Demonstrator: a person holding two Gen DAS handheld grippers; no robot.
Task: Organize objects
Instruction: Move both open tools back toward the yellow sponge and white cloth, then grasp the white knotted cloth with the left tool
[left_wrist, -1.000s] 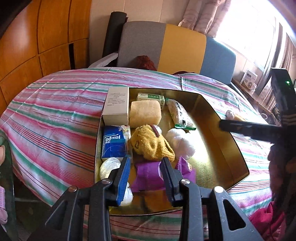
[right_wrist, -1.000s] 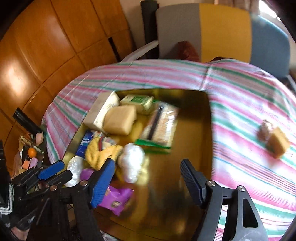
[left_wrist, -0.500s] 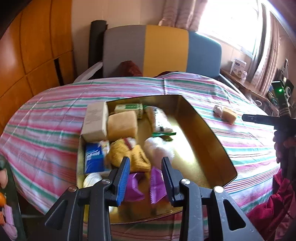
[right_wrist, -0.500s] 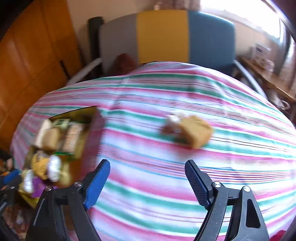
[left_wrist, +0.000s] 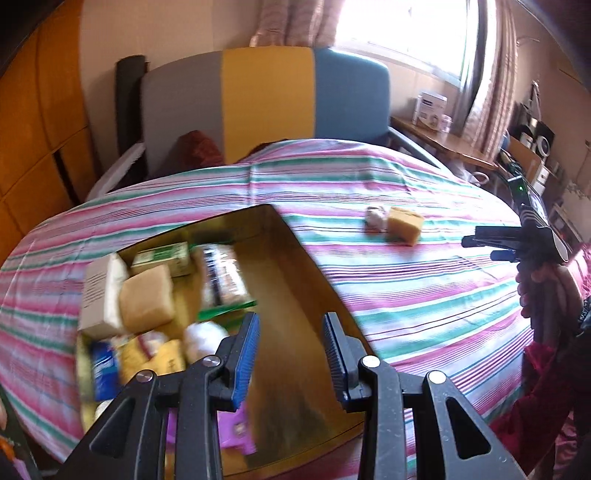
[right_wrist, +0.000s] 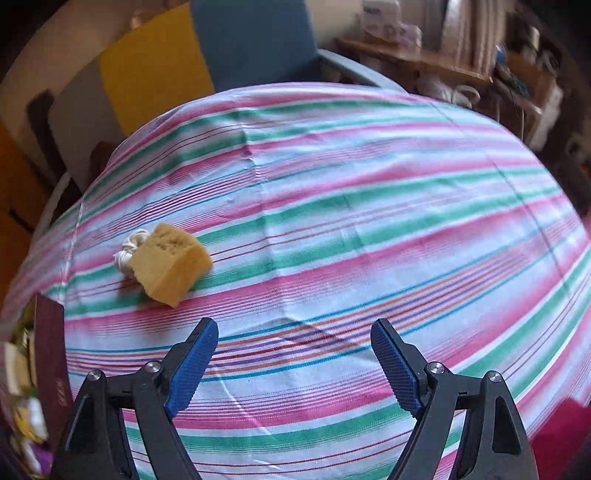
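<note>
Tongs first: the right tongs (right_wrist: 291, 360) stand wide with nothing between them, hanging over bare striped cloth on the near side of the sponge (right_wrist: 170, 264); the left tongs (left_wrist: 290, 356) are parted only a little, also empty, over the gold tray (left_wrist: 291, 236). That sponge lies on the worktop (right_wrist: 351, 206) well outside the tray, touching a small white bundle (right_wrist: 129, 251) on its far side. Judging from this, the likely trouble is a sloppy grab: tongs closing on the sponge could catch the bundle too, or nudge it off across the cloth. Soft sponge may squash and slip. Loose cloth could bunch under the tips. The crowded half of the tray leaves little room there.
</note>
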